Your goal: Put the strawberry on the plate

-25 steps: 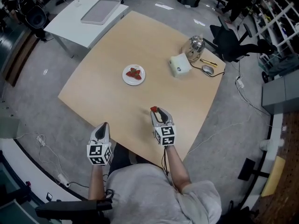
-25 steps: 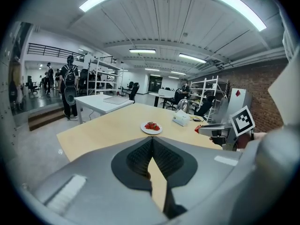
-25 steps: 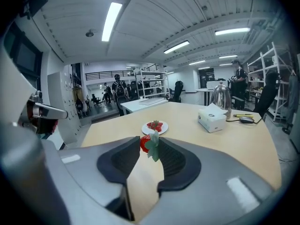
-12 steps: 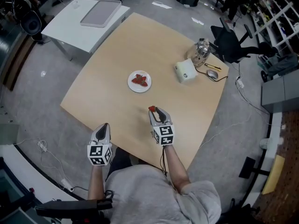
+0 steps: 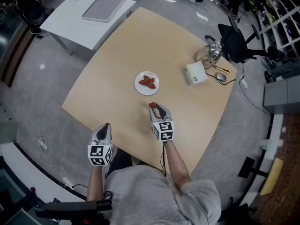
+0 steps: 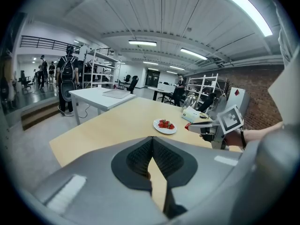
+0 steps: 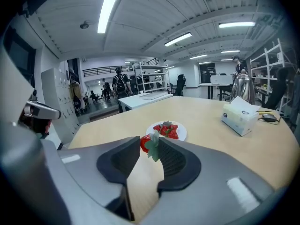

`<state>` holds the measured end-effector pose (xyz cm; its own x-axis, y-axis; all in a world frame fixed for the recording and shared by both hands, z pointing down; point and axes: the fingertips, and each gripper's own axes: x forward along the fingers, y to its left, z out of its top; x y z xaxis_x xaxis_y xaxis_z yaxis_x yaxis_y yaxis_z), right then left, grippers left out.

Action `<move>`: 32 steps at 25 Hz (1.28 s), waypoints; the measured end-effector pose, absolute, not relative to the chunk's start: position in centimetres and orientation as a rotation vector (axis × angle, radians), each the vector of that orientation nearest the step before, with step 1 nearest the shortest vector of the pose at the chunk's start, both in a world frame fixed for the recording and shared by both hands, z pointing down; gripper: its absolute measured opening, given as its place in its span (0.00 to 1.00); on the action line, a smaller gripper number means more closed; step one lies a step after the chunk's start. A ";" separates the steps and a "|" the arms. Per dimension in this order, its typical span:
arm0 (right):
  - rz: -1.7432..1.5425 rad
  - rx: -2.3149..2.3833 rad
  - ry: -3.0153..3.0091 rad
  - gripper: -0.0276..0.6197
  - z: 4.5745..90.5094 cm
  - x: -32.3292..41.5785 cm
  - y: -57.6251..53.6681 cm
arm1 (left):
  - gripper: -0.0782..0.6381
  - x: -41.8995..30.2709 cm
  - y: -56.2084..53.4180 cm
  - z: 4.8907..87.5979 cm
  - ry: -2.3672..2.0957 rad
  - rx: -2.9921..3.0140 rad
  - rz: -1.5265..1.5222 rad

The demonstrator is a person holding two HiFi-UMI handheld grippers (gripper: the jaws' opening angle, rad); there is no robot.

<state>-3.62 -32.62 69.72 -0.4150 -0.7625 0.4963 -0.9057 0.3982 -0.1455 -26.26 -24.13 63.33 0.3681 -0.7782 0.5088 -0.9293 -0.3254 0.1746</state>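
Roughly mid-task: pickup done, placement not.

- Right claw (image 5: 153, 108) is clamped on a red strawberry with a green leafy cap (image 5: 152, 106). It's a tip pinch: the right gripper view shows the strawberry (image 7: 146, 143) between both pads, jaws only as far apart as the fruit, leaves hanging down the near side.
- The strawberry looks clear of the pale wooden desk (image 5: 117, 55). It sits just short of the small round white plate (image 5: 138, 86) and is not over it yet, as far as the head view shows.
- Left claw (image 5: 104, 128) hangs near the desk's near edge. Its tips meet with nothing between them (image 6: 152, 139), so it's idle.

What's left, as I judge it: carry the strawberry over the rim, lower it, release.

Containers:
- The plate already holds a small cluster of red strawberries (image 5: 148, 82), bunched at the centre. I can't get an exact count. There's bare white rim on the side facing the right claw (image 7: 183, 134), so there's room to set one down there.
- White tissue box (image 5: 195, 73) at the far right of the desk, well apart from the plate.
- Shiny glass-and-metal kettle (image 5: 213, 53) is behind the box. Contents not readable.
- Flat grey tray (image 5: 105, 6) on the separate white side table isn't involved.
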 end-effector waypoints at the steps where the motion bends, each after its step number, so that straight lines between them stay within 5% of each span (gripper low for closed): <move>1: 0.567 1.438 -2.306 0.24 70.1 -3.9 -33.1 | 0.14 -26.4 -24.4 63.5 -1.475 2.197 0.469; 32: 0.743 1.497 -2.184 0.25 77.4 -6.2 -42.2 | 0.14 -30.3 -31.3 67.7 -1.385 2.140 0.539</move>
